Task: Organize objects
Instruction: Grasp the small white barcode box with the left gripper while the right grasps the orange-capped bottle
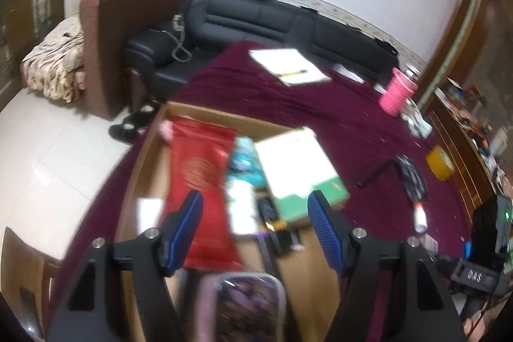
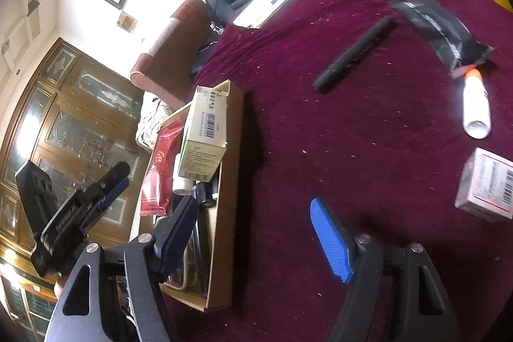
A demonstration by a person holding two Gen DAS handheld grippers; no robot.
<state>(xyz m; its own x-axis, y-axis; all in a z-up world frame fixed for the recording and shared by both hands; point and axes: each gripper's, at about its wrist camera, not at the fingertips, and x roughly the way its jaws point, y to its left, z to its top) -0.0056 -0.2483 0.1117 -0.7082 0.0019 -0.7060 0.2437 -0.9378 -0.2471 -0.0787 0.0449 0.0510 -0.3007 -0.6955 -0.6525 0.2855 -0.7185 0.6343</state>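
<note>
Both your tools — left [image 1: 255,207] and right [image 2: 253,233] — hang wide and empty, the box [image 2: 224,181] already crowded while the pen [image 2: 356,50] and tube [image 2: 476,104] lie loose on the bench [image 2: 320,133] — a hasty drop could topple the leaning carton [image 2: 205,130].

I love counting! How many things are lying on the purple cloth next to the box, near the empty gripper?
4: black pen, black packet, white tube, small barcode box. More may be out of view.

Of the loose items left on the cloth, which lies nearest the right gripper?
The small barcoded box, just beyond the right gripper; the white tube, black pen and black packet lie farther out.
</note>
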